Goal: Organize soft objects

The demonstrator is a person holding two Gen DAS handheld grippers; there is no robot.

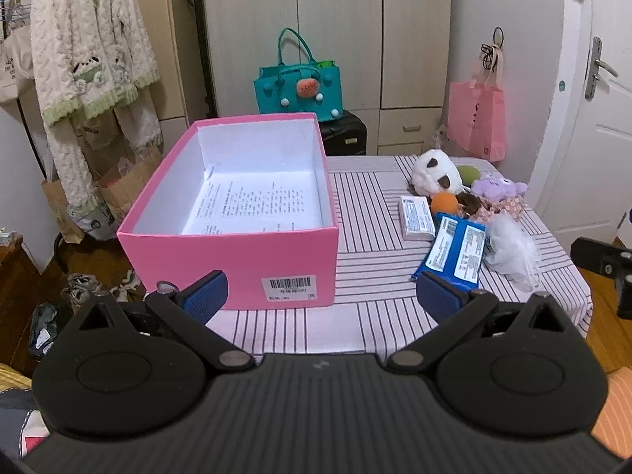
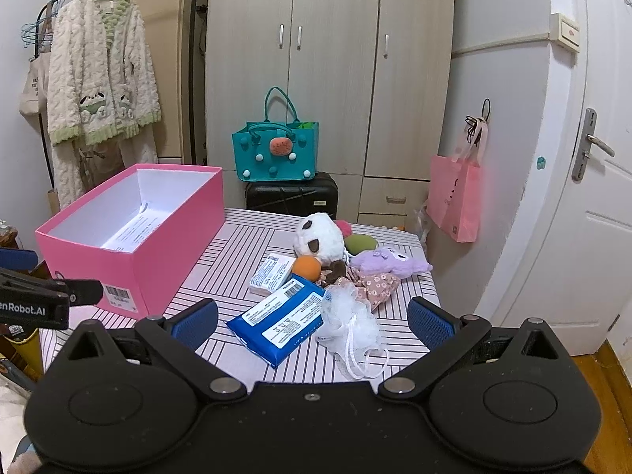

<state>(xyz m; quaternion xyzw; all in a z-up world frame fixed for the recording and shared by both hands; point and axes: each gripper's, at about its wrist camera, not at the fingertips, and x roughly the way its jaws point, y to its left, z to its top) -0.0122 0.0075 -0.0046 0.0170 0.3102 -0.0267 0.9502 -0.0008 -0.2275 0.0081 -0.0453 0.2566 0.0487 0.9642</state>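
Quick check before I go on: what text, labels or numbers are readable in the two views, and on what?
"enRobot.AI", cut off at the frame edge: on the left gripper.
"40": on the barcode sticker of the pink box; the rest is blurred.
Printed sheet in the box: too small.
Blue pack and white pack labels: too small.
Tote bag on the rack: blurred.

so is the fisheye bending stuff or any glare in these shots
Left wrist view: the door edge bows hard near the frame edge, and the box floor is lit bright but its print stays readable. Right wrist view: same bowing of the door, corners dark, centre sharp.
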